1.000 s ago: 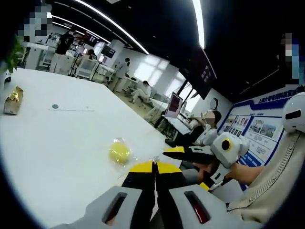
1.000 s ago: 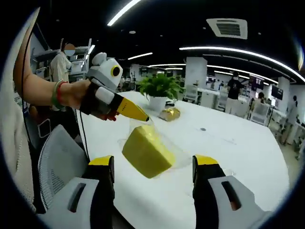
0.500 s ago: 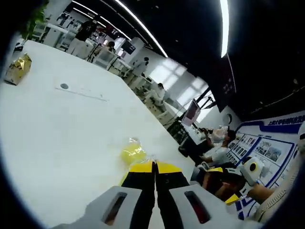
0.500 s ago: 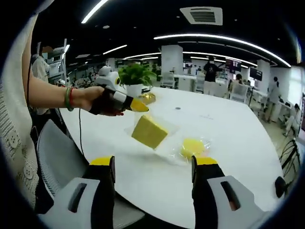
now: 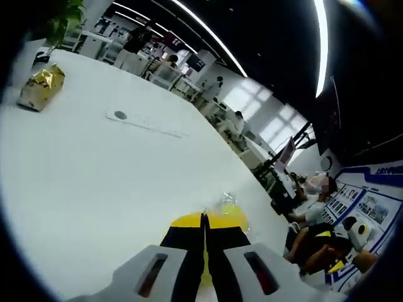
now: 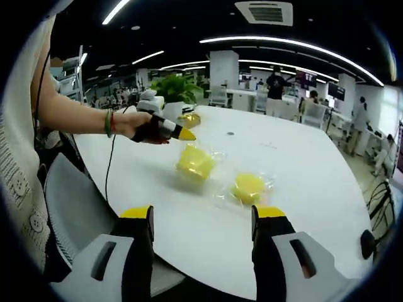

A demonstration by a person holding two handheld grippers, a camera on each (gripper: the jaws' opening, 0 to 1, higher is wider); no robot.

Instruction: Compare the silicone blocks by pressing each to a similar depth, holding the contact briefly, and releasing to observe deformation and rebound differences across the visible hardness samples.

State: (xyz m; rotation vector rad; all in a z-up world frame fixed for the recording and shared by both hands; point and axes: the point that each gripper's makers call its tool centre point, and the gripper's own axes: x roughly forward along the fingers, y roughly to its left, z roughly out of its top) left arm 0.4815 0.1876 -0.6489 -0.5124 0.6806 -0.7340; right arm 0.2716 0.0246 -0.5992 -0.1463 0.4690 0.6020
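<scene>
The left gripper (image 6: 182, 134) – jaws closed, holding nothing – aims at the square block (image 6: 195, 162); the right gripper (image 6: 200, 217) waits wide open, empty.

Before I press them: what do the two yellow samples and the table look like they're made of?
Square block and round block: matte yellow, likely silicone, each seemingly in crinkly clear plastic wrap that catches glints. Table: smooth white top with a soft sheen, probably laminate, though the look leaves it open.

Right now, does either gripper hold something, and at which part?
Nothing is held. The left gripper is shut, empty, above the table; the right gripper is open, empty.
</scene>
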